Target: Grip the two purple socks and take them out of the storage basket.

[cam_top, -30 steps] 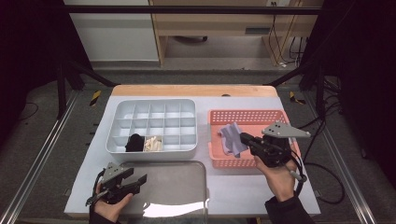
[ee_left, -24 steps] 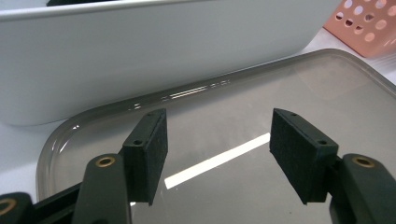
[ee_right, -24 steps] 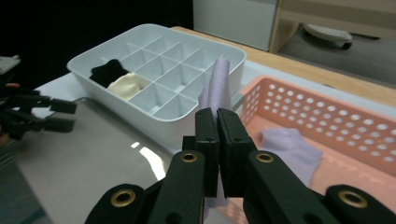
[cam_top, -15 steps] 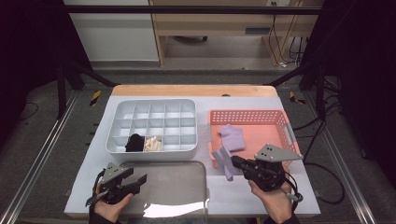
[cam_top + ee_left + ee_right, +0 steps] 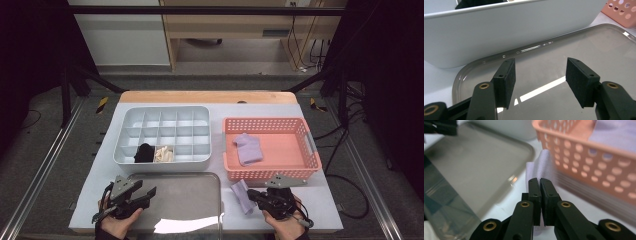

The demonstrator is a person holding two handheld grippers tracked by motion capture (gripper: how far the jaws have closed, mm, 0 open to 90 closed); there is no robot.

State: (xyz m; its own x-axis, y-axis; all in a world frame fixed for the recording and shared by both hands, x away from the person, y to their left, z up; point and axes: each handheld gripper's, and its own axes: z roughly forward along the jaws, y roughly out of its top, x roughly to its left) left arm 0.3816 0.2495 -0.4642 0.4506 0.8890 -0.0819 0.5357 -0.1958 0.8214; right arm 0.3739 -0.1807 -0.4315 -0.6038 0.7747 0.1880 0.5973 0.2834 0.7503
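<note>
My right gripper [image 5: 256,196] clamps lilac sock [image 5: 241,195] — on table between tray [image 5: 200,187] and pink basket [image 5: 307,146]. My left gripper [image 5: 142,195] gapes over tray. Step: carrying sock; next, swing left — lay on tray.

tray [image 5: 200,186]: bare, open | basket wall [image 5: 272,174]: blocks beyond sock [image 5: 241,196]

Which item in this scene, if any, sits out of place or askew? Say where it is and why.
One lilac sock is out of the pink basket, pinched in the right gripper between the basket and the grey tray. Its match lies flat in the basket. Nothing looks spilled or damaged.
</note>
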